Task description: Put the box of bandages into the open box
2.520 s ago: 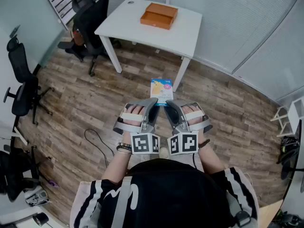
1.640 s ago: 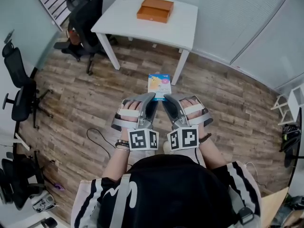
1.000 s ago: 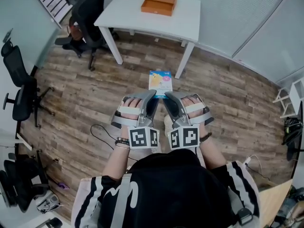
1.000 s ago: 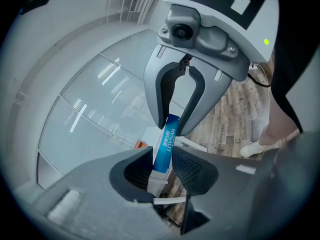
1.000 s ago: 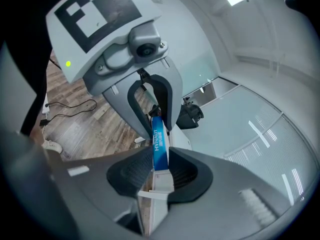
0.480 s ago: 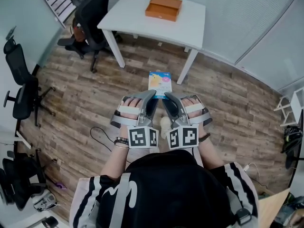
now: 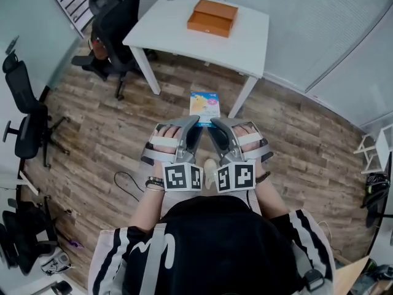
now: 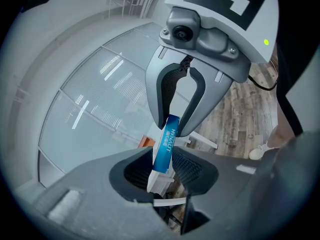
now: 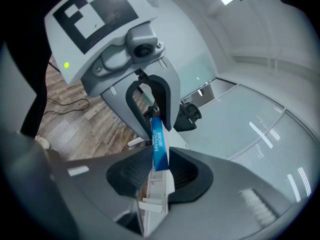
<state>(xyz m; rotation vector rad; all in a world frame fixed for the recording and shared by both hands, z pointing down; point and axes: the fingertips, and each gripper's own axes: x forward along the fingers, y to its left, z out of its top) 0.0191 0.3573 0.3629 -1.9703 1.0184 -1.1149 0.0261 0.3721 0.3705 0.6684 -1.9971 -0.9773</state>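
Observation:
A blue and yellow box of bandages (image 7: 205,105) hangs in the air over the wood floor, held between both grippers. My left gripper (image 7: 194,121) is shut on its left end and my right gripper (image 7: 214,123) on its right end. In the left gripper view the box's blue edge (image 8: 165,148) stands upright between my dark jaws, with the right gripper (image 8: 181,115) clamped on it opposite. The right gripper view shows the same blue edge (image 9: 159,148) and the left gripper (image 9: 150,109) facing it. The orange open box (image 7: 212,17) lies on the white table (image 7: 252,42) ahead.
Black office chairs stand at the left (image 7: 27,112) and beside the table (image 7: 113,17). A black cable (image 7: 126,186) lies on the floor. Glass partitions (image 7: 319,29) run behind the table, and a white rack (image 7: 374,152) stands at the right.
The table and orange box have shifted in the head view as the person walks. Both grippers keep their hold on the box of bandages, carried level in front.

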